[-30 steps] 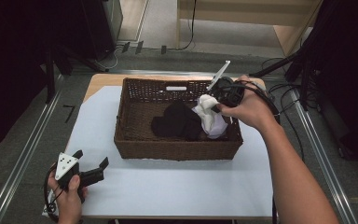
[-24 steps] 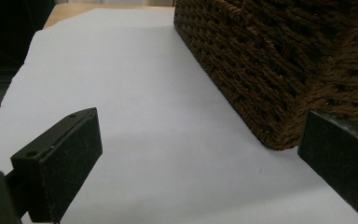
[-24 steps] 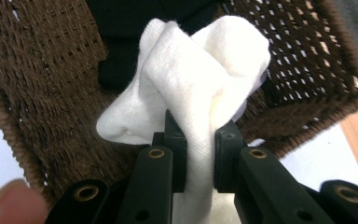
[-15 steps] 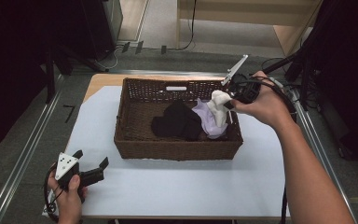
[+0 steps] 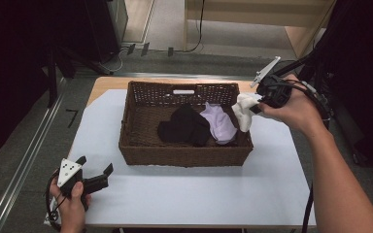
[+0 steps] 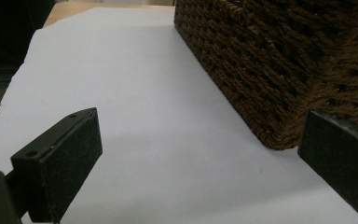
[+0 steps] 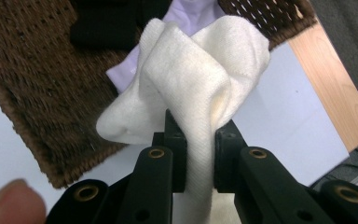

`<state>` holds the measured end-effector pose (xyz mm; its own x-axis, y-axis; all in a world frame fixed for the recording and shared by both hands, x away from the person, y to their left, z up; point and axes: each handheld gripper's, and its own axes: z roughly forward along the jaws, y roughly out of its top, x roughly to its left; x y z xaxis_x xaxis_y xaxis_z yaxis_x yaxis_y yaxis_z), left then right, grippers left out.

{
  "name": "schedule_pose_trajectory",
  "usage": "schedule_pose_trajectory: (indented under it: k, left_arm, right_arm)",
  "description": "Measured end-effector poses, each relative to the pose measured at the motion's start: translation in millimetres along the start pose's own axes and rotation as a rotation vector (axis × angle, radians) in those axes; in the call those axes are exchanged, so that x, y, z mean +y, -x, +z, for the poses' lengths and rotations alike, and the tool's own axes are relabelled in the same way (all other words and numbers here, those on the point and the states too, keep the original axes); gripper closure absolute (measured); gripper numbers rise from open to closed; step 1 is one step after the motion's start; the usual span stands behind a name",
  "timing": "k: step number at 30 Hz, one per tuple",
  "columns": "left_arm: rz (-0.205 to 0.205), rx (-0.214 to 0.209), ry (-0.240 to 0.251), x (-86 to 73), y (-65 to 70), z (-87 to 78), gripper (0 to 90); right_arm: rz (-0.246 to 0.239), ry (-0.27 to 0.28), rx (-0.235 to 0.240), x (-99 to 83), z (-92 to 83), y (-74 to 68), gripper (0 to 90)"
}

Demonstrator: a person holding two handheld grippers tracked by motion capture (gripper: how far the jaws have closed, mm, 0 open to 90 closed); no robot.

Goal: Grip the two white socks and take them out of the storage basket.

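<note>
Sock (image 7: 191, 79), white, soft and light, hangs over the basket's (image 5: 184, 156) right edge, pinched mid-fold by our right gripper (image 7: 199, 140); our left gripper (image 5: 94, 180) gapes empty.

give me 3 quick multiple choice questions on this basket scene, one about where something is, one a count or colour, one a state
1. Where is the left tool?
A. inside the basket
B. near the table's front left, outside the basket
C. above the basket

2. How many cloths lie in the basket?
A. two
B. four
C. none

3. The right tool is
A. open
B. shut on the white cloth
C. shut on the basket rim

Answers: 1 B, it sits on the white table cover. 2 A, a black cloth and a lilac cloth. 3 B, the white cloth is pinched between its jaws.
</note>
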<state>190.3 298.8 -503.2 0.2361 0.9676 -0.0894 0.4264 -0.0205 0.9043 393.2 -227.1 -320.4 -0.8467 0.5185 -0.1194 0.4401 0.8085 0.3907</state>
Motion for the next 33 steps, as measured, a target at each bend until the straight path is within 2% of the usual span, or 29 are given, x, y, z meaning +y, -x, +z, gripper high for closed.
schedule_pose_trajectory:
  k: [7,14,24,29,33]
  left_arm:
    - [0.000,0.002,-0.002,0.1,0.0,0.0,0.4]
    - [0.000,0.004,-0.002,0.1,0.3,0.1,0.4]
    - [0.005,0.004,-0.001,-0.1,0.4,-0.1,0.4]
    - [0.005,0.005,0.001,-0.1,0.6,0.2,0.4]
    - [0.007,0.006,0.000,0.0,0.6,0.0,0.4]
  right_arm:
    - [0.026,-0.009,-0.014,-18.2,-7.5,8.9,79.5]
    - [0.053,-0.011,-0.018,-35.3,-5.8,14.8,79.5]
    - [0.078,-0.049,-0.019,-59.2,24.9,18.9,79.5]
    - [0.094,-0.061,-0.002,-69.8,42.8,18.2,79.5]
    - [0.092,-0.072,-0.010,-74.8,53.9,16.7,79.3]
